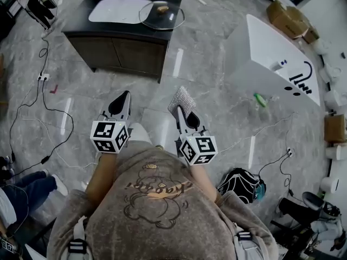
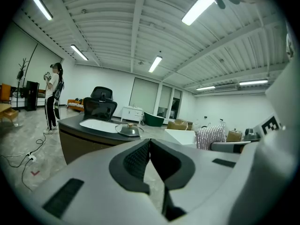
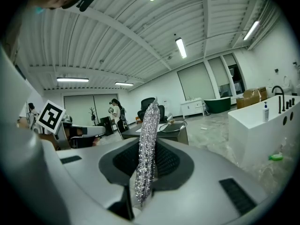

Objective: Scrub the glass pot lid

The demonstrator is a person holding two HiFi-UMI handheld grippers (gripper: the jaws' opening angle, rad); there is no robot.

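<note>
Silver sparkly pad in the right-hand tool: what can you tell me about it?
The scrubbing pad is a thin, flat, silvery piece with a glittering, metallic-looking woven surface. It stands upright, seen edge-on, clamped in the right tool, its upper part sticking out beyond the tips. Nothing else touches it; it is held in the air above the grey floor, away from the dark cabinet.

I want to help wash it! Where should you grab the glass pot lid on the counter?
By its knob, from above: the glass pot lid lies flat, dome up, on the counter, so only the knob sticks up to pinch.
</note>
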